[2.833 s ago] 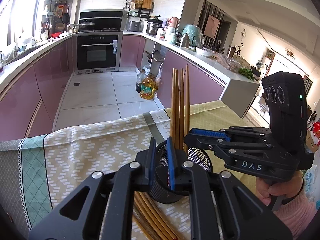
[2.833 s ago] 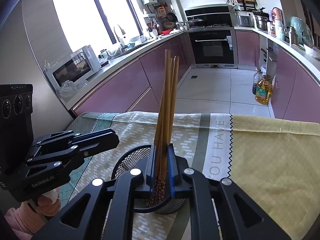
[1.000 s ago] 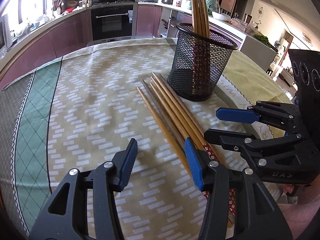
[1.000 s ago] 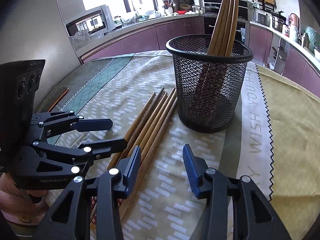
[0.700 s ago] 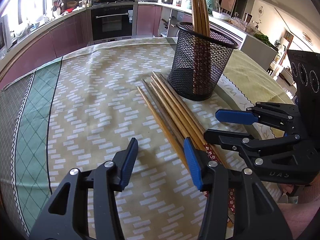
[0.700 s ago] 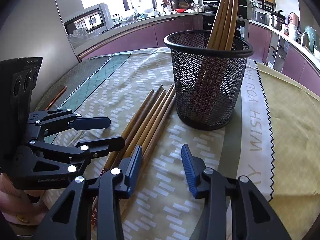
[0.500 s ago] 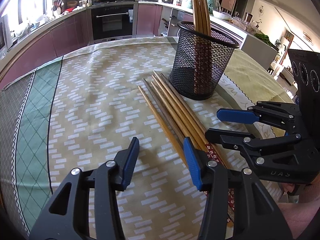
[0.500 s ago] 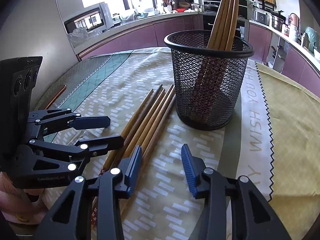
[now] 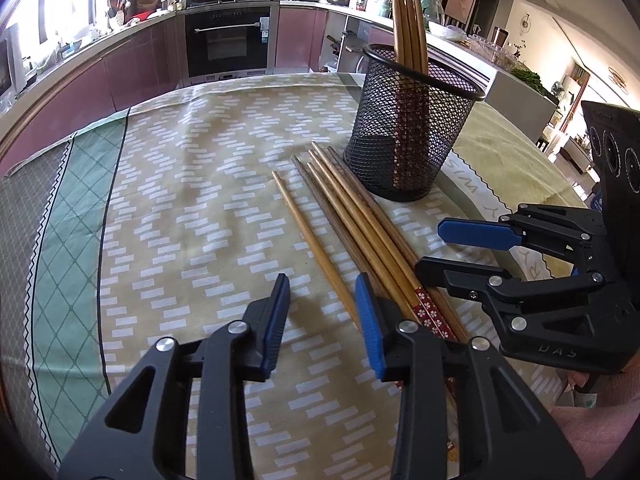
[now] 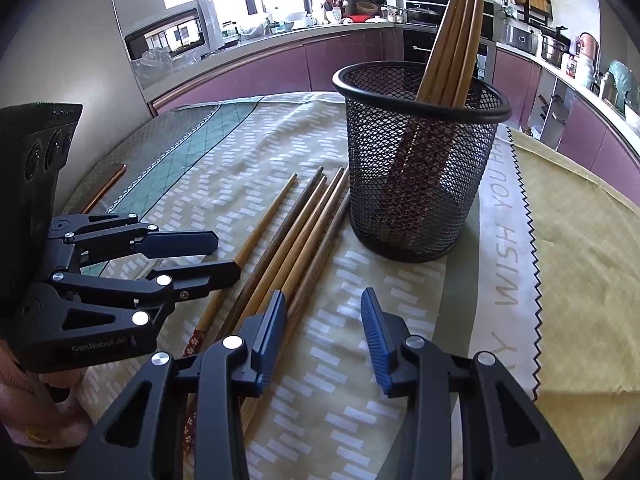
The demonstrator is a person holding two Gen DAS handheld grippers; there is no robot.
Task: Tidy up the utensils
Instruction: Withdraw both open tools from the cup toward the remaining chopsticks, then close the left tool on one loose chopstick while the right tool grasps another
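Note:
A black mesh holder (image 9: 408, 136) stands upright on the tablecloth with several wooden chopsticks (image 9: 406, 20) in it; it also shows in the right wrist view (image 10: 416, 160). Several more chopsticks (image 9: 348, 224) lie side by side on the cloth in front of it, also in the right wrist view (image 10: 288, 248). My left gripper (image 9: 322, 320) is open and empty, low over their near ends. My right gripper (image 10: 324, 332) is open and empty, just right of the loose chopsticks. Each gripper shows in the other's view: the right (image 9: 448, 248), the left (image 10: 224, 252).
The table is covered by a patterned beige cloth (image 9: 192, 200) with a green border (image 9: 68, 240) and a yellow cloth (image 10: 580, 248) on the right. A thin copper-coloured stick (image 10: 106, 186) lies at the table's far left edge. Kitchen counters and an oven stand behind.
Earlier both grippers were shut at the holder, the right one on chopsticks. Both have since pulled back and opened. Over the last second both have barely moved.

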